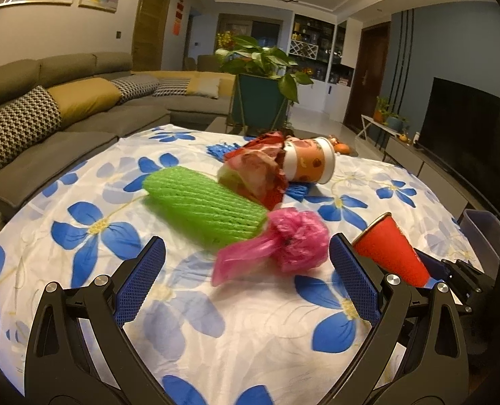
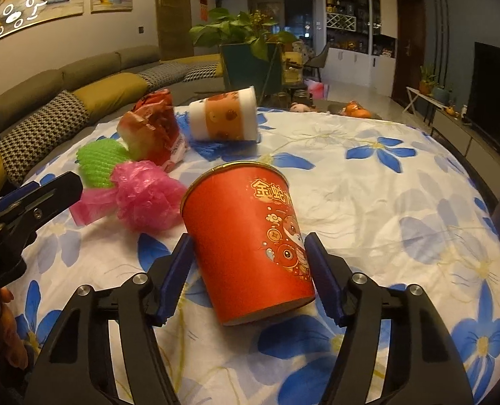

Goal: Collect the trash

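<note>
My right hand-held gripper (image 2: 248, 263) clamps the red paper cup (image 2: 250, 239) low on its wall, above the bench (image 2: 402, 202). Light, thin, crushable: go gentle. Left hand-held gripper (image 1: 246, 263) gapes wide, empty, near the soft pink bag (image 1: 283, 243).

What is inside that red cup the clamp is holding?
Cannot tell. The red cup sits tilted between the right gripper fingers, its gold-rimmed mouth facing away from the camera, so its interior is hidden.
</note>
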A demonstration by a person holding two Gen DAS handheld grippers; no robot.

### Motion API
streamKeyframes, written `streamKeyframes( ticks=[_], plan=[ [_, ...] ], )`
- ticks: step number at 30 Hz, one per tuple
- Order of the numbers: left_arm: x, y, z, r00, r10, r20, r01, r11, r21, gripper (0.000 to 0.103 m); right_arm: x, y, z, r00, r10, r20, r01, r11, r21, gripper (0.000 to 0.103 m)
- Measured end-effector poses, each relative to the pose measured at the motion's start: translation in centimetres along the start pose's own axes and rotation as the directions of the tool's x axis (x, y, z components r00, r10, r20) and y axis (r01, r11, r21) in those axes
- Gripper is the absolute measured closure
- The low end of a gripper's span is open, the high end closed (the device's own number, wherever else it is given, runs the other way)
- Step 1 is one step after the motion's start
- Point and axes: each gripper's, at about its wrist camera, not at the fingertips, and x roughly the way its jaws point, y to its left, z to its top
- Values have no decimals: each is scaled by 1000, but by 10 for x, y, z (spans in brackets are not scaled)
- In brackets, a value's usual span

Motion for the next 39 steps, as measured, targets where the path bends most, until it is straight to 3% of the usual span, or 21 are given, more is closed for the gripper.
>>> streamKeyframes(
  ticks=[10, 18, 22, 28, 34, 39],
  plan=[
    [30, -35, 3, 998, -22, -61, 24, 999, 32, 10, -36, -37, -9, 996, -51, 68, 44, 994, 101, 38],
    [35, -27, 0, 996, -17, -86, 16, 1000, -13, 16, -41, -43, -13, 996, -59, 71, 53, 995, 89, 38],
    [39, -25, 0, 994, -13, -113, 12, 1000, -9, 25, -39, -41, -14, 996, -62, 66, 56, 995, 85, 37],
    [35, -24, -2, 995, 6, -99, -7, 1000, -5, 25, -35, -40, -13, 995, -83, 54, 79, 994, 79, 35],
    [27, -25, -7, 992, 76, -101, -72, 996, 44, 18, -35, -43, -14, 994, -98, 51, 93, 991, 95, 32],
    [19, -20, -8, 990, 116, -76, -114, 993, 28, 17, -42, -40, -11, 990, -117, 72, 111, 990, 85, 30]
  ],
)
